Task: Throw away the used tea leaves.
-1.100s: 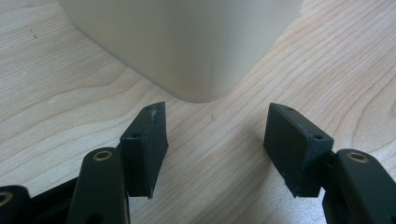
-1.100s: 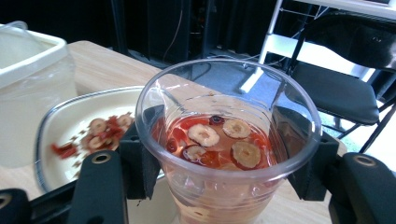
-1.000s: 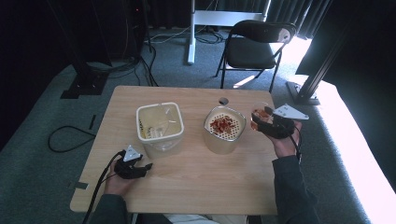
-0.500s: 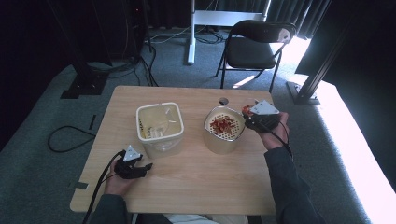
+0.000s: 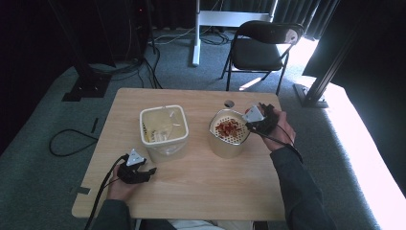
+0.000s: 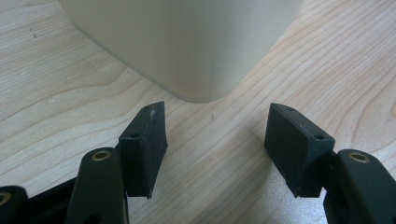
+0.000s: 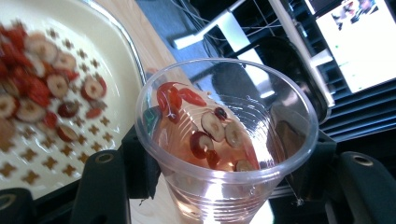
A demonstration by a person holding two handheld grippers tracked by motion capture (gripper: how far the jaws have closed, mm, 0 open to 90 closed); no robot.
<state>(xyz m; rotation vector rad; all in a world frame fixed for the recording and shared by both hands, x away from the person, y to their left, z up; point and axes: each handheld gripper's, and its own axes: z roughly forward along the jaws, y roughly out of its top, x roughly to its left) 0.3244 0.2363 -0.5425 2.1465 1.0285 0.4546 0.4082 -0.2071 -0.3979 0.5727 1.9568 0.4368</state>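
A pale wooden table stands on grey carpet, with a black folding chair beyond its far edge and cables trailing on the floor to the left. Taking the square cream tub as the landmark: the left gripper rests on the tabletop just in front of the tub's near left corner, pointed at it. In the left gripper view its jaws stand partly apart with nothing between them, only bare wood, and the tub's rounded corner lies just ahead, not touched.

To the right of the tub, apart from it, sits a round cream strainer pot whose perforated insert holds red dried fruit slices. At the pot's far right rim the right gripper is clamped around a clear plastic cup, tipped toward the strainer. The cup has a few fruit slices clinging to its wet wall.

The step in hand looks like emptying the cup into the strainer, and most of the contents seem to be in the pot. The next move calls for tilting the cup further over the insert, or shaking it lightly, so the last slices drop inside the rim rather than onto the table, while keeping the thin cup from being crushed.
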